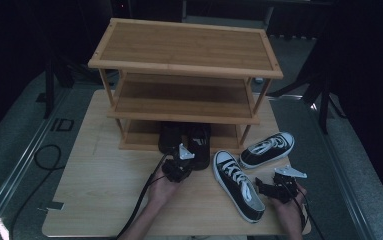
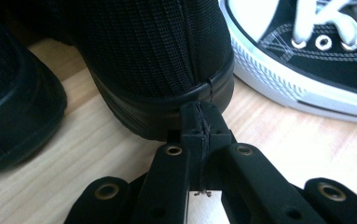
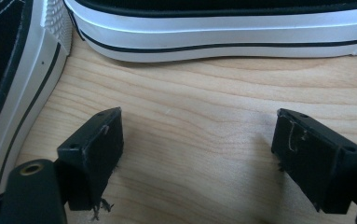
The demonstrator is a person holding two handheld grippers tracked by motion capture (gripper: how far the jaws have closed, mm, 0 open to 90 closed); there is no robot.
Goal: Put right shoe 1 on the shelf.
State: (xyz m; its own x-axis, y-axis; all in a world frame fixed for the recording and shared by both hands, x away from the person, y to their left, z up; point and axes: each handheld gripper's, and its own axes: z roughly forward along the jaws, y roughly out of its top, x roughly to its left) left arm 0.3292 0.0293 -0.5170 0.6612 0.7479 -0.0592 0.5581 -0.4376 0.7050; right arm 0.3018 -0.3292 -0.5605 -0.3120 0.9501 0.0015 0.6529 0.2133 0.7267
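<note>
At the bottom of the high view, the right tongs (image 1: 263,188) gape wide over bare bench (image 1: 99,190), just right of a black-and-white sneaker (image 1: 239,186). Left of centre, the left tongs (image 1: 175,172) are clenched empty, tips touching a black shoe's heel (image 2: 167,70). Farther back lies a second sneaker (image 1: 267,149), then the wooden shoe rack (image 1: 184,75).
</note>
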